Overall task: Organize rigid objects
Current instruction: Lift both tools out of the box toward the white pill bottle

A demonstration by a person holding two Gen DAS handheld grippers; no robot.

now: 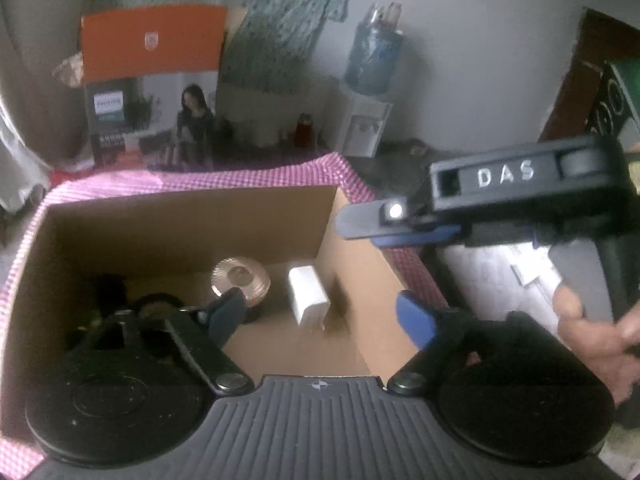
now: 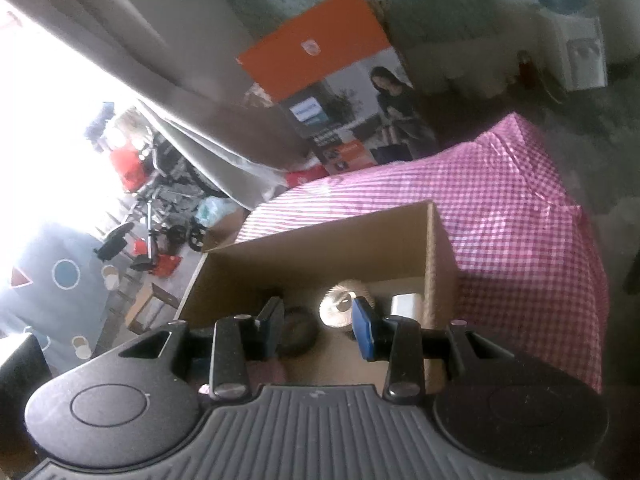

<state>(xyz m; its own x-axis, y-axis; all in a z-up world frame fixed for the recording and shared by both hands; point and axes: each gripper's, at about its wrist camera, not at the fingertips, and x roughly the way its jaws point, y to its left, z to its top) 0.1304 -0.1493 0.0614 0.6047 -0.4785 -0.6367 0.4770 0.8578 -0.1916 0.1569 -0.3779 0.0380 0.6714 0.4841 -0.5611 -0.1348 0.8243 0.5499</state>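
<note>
An open cardboard box (image 1: pixel 180 220) (image 2: pixel 320 240) stands on a pink checked cloth (image 1: pixel 240 176). On its floor lie a gold ribbed disc (image 1: pixel 240 276) (image 2: pixel 340 308), a white plug adapter (image 1: pixel 308 300) (image 2: pixel 406 304) and dark objects (image 1: pixel 108 292) at the left. My left gripper (image 1: pixel 320 314) hangs open over the box with nothing between its blue pads. My right gripper (image 2: pixel 318 326) (image 1: pixel 384 228) hovers at the box's right wall, its jaws apart and empty; a dark round object (image 2: pixel 296 332) lies below them.
A hand (image 1: pixel 592 320) holds the right gripper's handle. An orange and grey product box (image 1: pixel 152 88) (image 2: pixel 340 88) stands behind the cloth. A water dispenser (image 1: pixel 368 100) stands by the far wall. White items (image 1: pixel 500 280) lie right of the cardboard box.
</note>
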